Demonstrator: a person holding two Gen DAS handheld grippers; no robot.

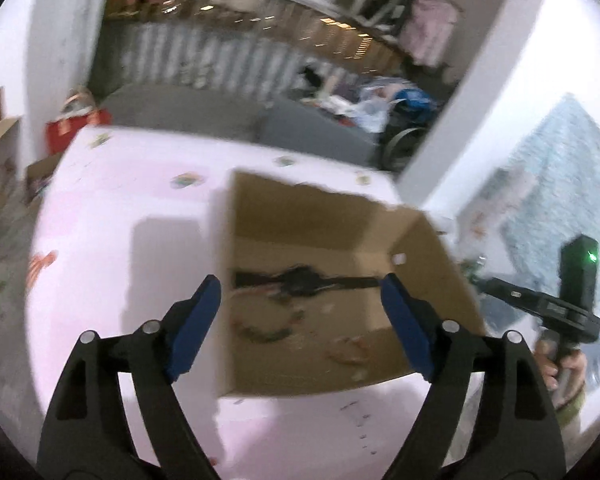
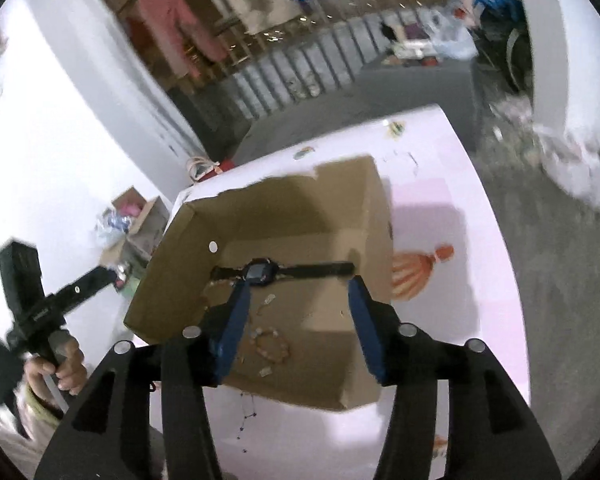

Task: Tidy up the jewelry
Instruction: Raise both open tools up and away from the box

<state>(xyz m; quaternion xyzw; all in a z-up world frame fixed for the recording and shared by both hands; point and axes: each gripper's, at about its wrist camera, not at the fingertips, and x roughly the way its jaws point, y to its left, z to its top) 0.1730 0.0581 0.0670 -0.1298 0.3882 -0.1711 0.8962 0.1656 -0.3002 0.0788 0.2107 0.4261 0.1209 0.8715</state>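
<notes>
Both tongs, left (image 1: 300,300) and right (image 2: 298,300), are held wide apart and empty above a cardboard box (image 2: 260,208). A black watch (image 2: 262,270) is seen lying inside the box, just beyond their tips, on the pink worktop (image 1: 120,208).

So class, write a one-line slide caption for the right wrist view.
Right gripper open above a cardboard box holding a black watch and a beaded bracelet.

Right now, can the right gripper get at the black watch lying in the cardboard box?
Probably yes. The right gripper is open and empty, held above the open-topped cardboard box, and the black watch lies flat on the box floor just beyond its fingertips with nothing over it. The beaded bracelet lies nearer, out of the way.
</notes>
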